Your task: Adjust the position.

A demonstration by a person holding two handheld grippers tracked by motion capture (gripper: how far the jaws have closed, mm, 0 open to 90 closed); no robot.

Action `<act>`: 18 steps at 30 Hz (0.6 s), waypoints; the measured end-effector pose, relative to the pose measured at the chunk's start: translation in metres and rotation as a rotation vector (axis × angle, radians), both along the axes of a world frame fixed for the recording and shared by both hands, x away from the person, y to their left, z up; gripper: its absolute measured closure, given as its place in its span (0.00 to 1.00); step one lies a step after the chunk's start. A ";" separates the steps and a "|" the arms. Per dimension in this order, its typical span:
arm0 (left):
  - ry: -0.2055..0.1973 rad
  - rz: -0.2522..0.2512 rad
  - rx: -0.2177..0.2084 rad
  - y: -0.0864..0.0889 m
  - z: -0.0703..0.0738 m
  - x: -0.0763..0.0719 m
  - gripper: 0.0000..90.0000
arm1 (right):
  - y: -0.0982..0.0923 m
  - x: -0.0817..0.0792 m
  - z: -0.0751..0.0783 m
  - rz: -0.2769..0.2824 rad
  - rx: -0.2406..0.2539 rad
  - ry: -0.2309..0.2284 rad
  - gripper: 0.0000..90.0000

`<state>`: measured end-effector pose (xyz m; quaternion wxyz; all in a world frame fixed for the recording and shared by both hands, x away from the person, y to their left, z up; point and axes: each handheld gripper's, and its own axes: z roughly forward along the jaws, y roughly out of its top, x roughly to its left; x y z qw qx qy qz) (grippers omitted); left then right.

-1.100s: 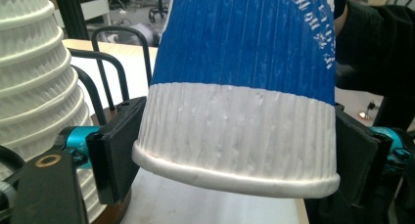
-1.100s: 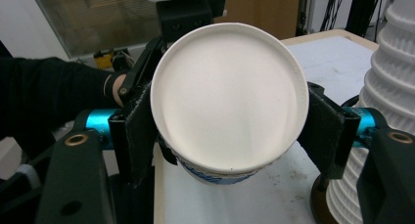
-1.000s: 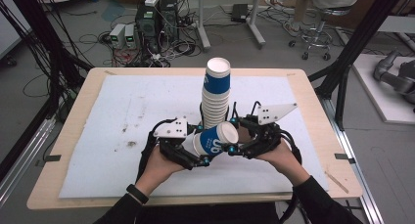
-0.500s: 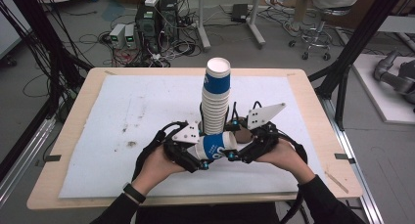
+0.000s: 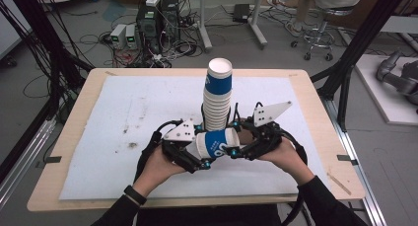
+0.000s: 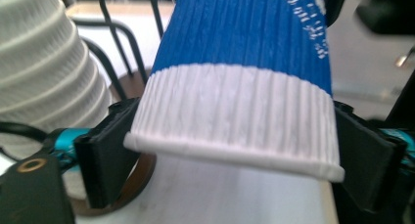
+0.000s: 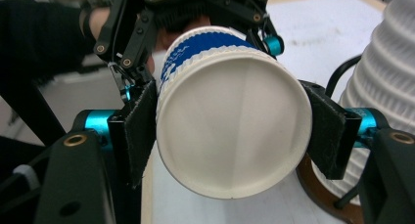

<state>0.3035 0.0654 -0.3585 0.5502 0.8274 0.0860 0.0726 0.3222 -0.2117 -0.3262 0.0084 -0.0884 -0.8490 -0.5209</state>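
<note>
High view: a person's two hands are meeting over the near middle of a wooden table (image 5: pixel 315 95) covered by a white mat (image 5: pixel 123 117), sharing one blue-and-white paper cup (image 5: pixel 217 143) that is lying on its side between the two hand-held tools. The left gripper (image 5: pixel 204 154) is sitting at the cup's left end, its jaws having just been opening; in the left gripper view the black pads (image 6: pixel 105 158) are flanking the white ribbed band of the cup (image 6: pixel 235 131), the right pad touching it, while the pictures are not settling whether the left pad is pressing. The right gripper (image 5: pixel 235 149) is grasping the cup's right end, its jaws having just been closing; in the right gripper view its pads (image 7: pixel 142 128) are pressing against both sides of the cup (image 7: pixel 232 121), whose round white base is facing that camera. Just beyond the hands, a tall stack of paper cups (image 5: pixel 218 95) is standing upright in a black wire holder on a brown round base, near the table's middle, its top cup blue-banded and open. Farther off, past the far table edge, computer boxes and tangled cables (image 5: pixel 148 31) are lying on the floor, and a wheeled stool (image 5: pixel 315 36) is standing at far right.
</note>
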 end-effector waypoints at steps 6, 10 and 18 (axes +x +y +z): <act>0.066 -0.031 -0.156 0.006 -0.003 0.004 0.10 | -0.007 0.002 -0.001 0.007 0.098 0.030 0.33; 0.099 -0.041 -0.203 0.010 -0.003 0.007 0.12 | -0.009 0.005 -0.004 0.011 0.148 0.060 0.33; 0.103 -0.058 -0.178 0.015 0.000 0.009 0.20 | -0.007 0.005 -0.005 0.020 0.129 0.071 0.33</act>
